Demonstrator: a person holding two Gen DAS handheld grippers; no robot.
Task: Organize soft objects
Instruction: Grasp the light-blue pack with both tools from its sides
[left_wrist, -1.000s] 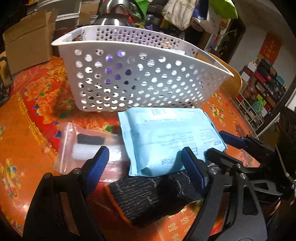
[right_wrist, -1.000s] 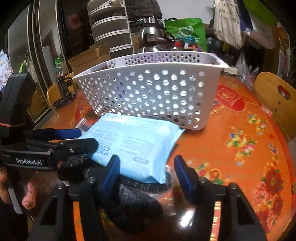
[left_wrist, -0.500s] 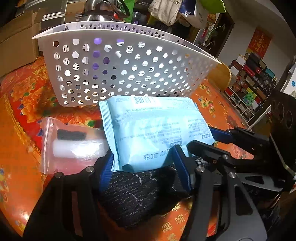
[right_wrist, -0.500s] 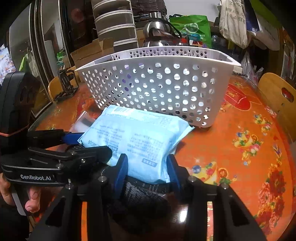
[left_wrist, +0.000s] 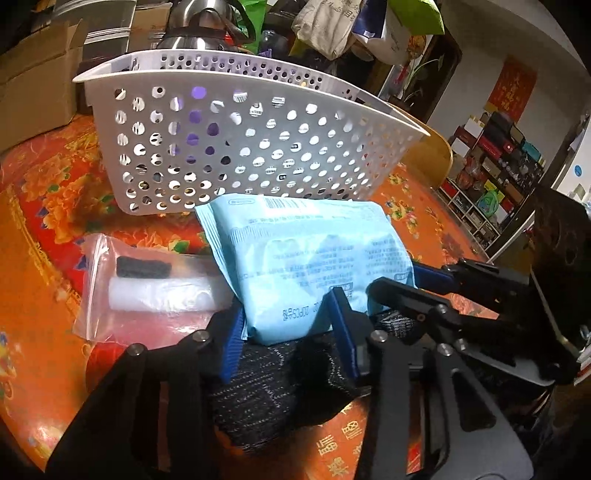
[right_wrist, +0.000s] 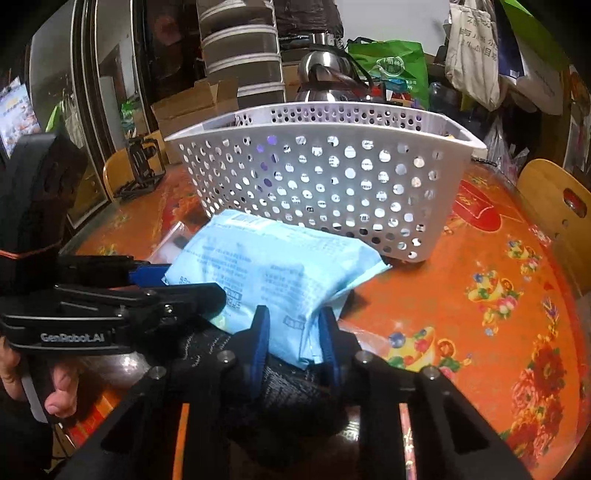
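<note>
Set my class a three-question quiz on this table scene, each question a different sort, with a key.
1. True or false: the light blue tissue pack lies inside the white perforated basket.
2. Which tongs close around the pack's near edge? A) left only B) right only C) both
3. Fill in: beside the pack lies a clear ___ bag.

Key: 1 false, it lies on the table in front of the basket. 2 C, the left tongs and right tongs. 3 zip.

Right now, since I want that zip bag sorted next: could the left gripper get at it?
Probably not yet: the left gripper is busy, its fingers closing around the blue pack. The zip bag lies uncovered just beside it.
</note>
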